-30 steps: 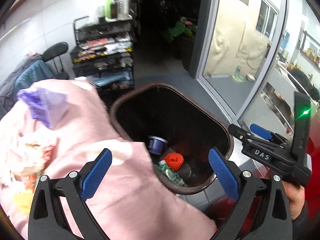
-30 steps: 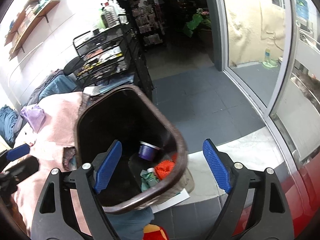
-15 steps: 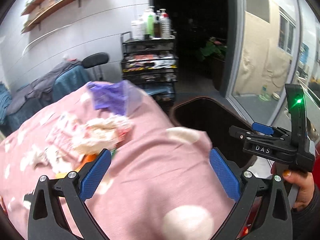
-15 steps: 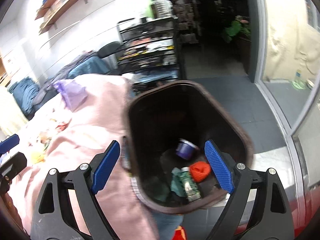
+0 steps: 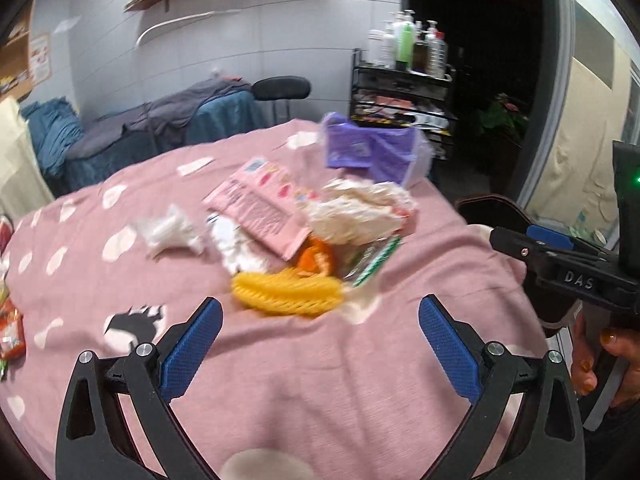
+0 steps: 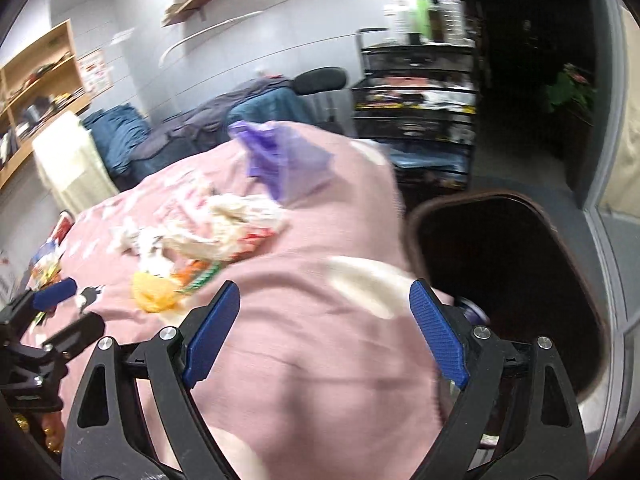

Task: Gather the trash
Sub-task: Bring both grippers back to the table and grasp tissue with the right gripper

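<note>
Both the left hand-held gripper (image 5: pixel 320 340) and the right hand-held gripper (image 6: pixel 324 332) are spread, empty. Trash pile (image 5: pixel 312 232) lies uncollected on the pink blanket (image 5: pixel 320 392), beside the bin (image 6: pixel 504 264), which holds little.

Pink blanket (image 5: pixel 320 380) with white spots, yellow mesh (image 5: pixel 286 290), purple bag (image 5: pixel 372 152), brown bin (image 6: pixel 504 256)

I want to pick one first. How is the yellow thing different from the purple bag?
The yellow thing is bright, ridged and lies flat and low; the purple bag is see-through, crumpled and stands up taller. The yellow thing sits at the near edge of the trash pile, close to the left claw; the purple bag sits at the far edge, by the cart. Both rest on the pink blanket, untouched.
</note>
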Available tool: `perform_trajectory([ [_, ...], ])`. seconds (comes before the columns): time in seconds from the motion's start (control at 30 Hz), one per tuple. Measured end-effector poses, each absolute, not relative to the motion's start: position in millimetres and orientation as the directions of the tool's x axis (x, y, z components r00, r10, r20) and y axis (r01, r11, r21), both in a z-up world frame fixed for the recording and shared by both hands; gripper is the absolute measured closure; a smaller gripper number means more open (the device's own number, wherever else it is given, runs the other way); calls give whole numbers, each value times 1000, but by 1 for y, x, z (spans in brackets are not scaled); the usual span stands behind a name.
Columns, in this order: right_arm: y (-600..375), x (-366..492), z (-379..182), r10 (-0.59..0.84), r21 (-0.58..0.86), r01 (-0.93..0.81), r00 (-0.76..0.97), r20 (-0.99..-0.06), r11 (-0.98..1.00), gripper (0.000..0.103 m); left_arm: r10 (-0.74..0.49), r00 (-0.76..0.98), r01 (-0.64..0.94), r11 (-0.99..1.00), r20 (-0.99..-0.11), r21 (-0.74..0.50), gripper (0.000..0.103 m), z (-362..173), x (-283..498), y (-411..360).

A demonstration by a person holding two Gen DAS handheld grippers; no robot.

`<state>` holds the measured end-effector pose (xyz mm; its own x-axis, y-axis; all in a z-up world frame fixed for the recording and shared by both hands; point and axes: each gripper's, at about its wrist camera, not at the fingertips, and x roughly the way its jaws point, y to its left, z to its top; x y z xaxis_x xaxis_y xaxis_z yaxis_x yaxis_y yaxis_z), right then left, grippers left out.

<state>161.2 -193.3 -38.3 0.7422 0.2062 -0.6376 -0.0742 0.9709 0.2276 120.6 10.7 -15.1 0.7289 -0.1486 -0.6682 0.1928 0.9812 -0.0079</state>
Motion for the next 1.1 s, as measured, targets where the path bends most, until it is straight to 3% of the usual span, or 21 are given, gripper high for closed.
perform_trajectory([
  [0.33, -134, 195, -37, 281, 191, -205, 693, -664, 960, 17, -91, 702, 80, 996, -706, -49, 6, -35, 125, 75],
  [0.57, -86, 218, -31, 232, 25, -293, 696, -679, 956, 18, -152, 664, 102, 988, -732, -113, 6, -43, 139, 81],
  [0.67, -71, 232, -36, 202, -55, -329, 695, -691, 943, 24, -174, 653, 123, 985, -737, -124, 6, -46, 145, 75],
  [0.7, -64, 240, -42, 188, -86, -349, 678, -710, 933, 28, -179, 649, 134, 984, -739, -121, 6, -47, 146, 72],
  [0.77, -60, 247, -50, 173, -103, -364, 649, -741, 926, 48, -189, 633, 164, 980, -751, -109, 6, -49, 150, 65],
  [0.8, -61, 251, -53, 194, -78, -382, 622, -759, 921, 70, -192, 629, 171, 980, -754, -106, 6, -50, 151, 63],
  [0.87, -65, 252, -52, 215, -54, -385, 621, -754, 921, 88, -206, 623, 186, 976, -755, -113, 6, -50, 154, 61],
  [1.1, -84, 235, -24, 267, 6, -357, 687, -676, 934, 95, -268, 590, 204, 962, -762, -181, 6, -53, 166, 55],
])
